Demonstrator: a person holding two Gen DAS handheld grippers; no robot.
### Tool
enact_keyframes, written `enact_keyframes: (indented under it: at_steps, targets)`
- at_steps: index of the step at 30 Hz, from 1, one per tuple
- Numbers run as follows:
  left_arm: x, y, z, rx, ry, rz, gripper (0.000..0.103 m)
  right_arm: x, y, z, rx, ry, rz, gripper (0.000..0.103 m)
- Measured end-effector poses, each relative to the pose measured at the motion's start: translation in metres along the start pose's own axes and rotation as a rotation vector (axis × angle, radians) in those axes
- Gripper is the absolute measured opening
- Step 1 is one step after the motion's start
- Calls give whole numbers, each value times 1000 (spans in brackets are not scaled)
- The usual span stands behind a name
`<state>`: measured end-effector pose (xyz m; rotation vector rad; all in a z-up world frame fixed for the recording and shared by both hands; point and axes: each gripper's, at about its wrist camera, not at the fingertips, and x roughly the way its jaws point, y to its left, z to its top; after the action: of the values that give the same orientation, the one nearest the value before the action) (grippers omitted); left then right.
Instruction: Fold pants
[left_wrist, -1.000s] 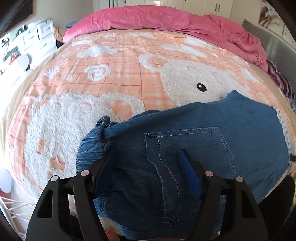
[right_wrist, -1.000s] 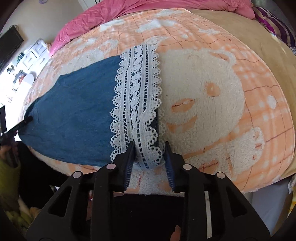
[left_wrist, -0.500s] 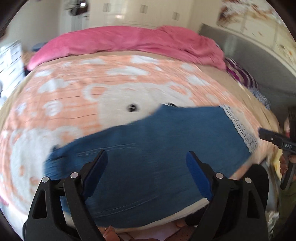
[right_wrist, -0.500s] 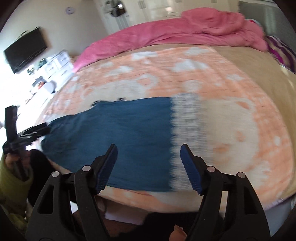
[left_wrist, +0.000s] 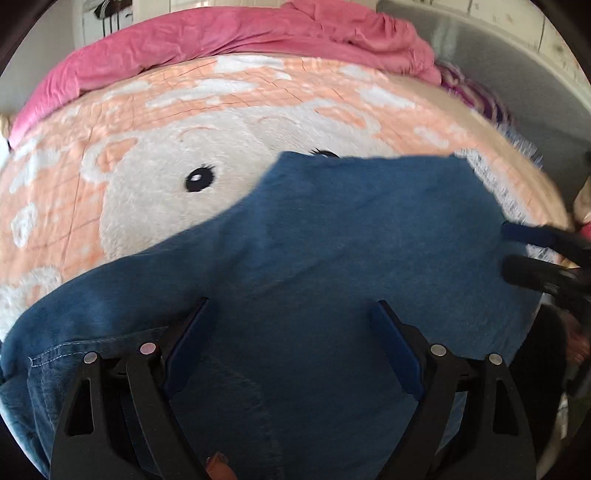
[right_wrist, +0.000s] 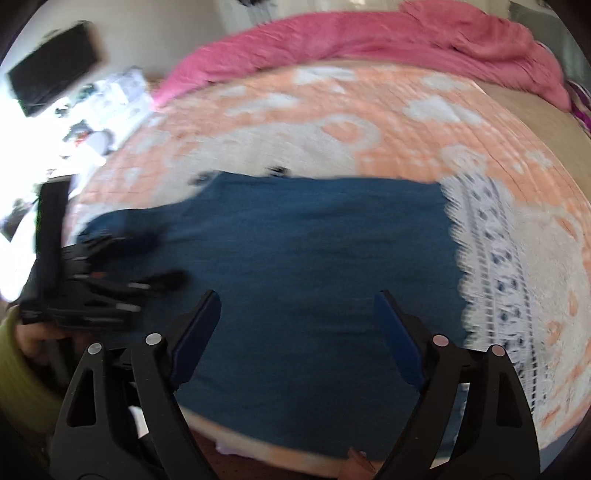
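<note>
Peach bear blanket (left_wrist: 110, 155): denim pants (left_wrist: 332, 258) laid flat lengthwise, lace hem (right_wrist: 491, 266) exposed; cross-folds judged outstanding. Left gripper (left_wrist: 291, 332) and right gripper (right_wrist: 295, 321) held wide apart, nothing grasped.

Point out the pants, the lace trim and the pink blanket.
pants (right_wrist: 314, 258): right wrist view, middle of the denim.
lace trim (right_wrist: 491, 266): right wrist view, middle of the white band.
pink blanket (left_wrist: 236, 40): left wrist view, its rumpled middle.

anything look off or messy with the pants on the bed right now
Nothing stands out. The denim pants lie flat on the orange bear blanket, lace hem spread at one end. Both the left gripper and the right gripper are open above the fabric.
</note>
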<state>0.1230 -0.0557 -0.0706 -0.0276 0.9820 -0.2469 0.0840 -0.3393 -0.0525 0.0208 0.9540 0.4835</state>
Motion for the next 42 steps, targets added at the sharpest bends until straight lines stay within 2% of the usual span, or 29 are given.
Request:
enact_keyframes:
  at_steps: [3, 5, 8, 11, 12, 13, 15, 18, 20, 22, 23, 27, 30, 34, 38, 42]
  targets:
    - [-7, 13, 0, -20, -6, 19, 86, 9, -25, -3, 64, 21, -103, 78]
    - [-7, 18, -2, -37, -10, -16, 86, 4, -40, -8, 111, 1, -67, 78]
    - [-6, 12, -2, -5, -14, 19, 86, -1, -43, -13, 114, -19, -68, 78]
    - [-9, 8, -4, 2, -26, 12, 92, -14, -38, -19, 111, -56, -64, 78]
    - [-14, 8, -4, -3, -34, -13, 93, -19, -38, -21, 119, -74, -49, 78]
    - [-22, 8, -5, -18, -48, -70, 93, -31, -37, -28, 138, -102, -17, 78]
    - [-33, 4, -5, -30, -71, -141, 93, -42, -34, -37, 153, -112, -9, 78]
    - [-38, -19, -11, 25, -59, -161, 94, -48, -26, -49, 126, -96, -16, 78]
    - [-31, -35, -19, 84, -19, -153, 95, -46, -26, -58, 134, -72, -32, 81]
    - [-21, -46, -28, 124, 29, -116, 96, -37, -31, -67, 164, -28, -71, 81]
    - [-15, -48, -32, 141, 48, -96, 96, -34, -34, -69, 179, -24, -64, 81]
    - [-10, -53, -34, 180, 52, -66, 97, -38, -35, -73, 196, -47, -47, 81]
    - [-16, -50, -32, 165, 48, -78, 97, -57, -41, -74, 240, -98, -9, 81]
    - [-43, -54, -21, 138, -9, -128, 98, -84, -51, -79, 244, -157, -64, 85]
    - [-73, -68, -9, 166, -101, -119, 98, -103, -63, -80, 256, -203, -136, 87]
    - [-84, -83, 1, 185, -131, -92, 98, -112, -70, -78, 267, -237, -163, 88]
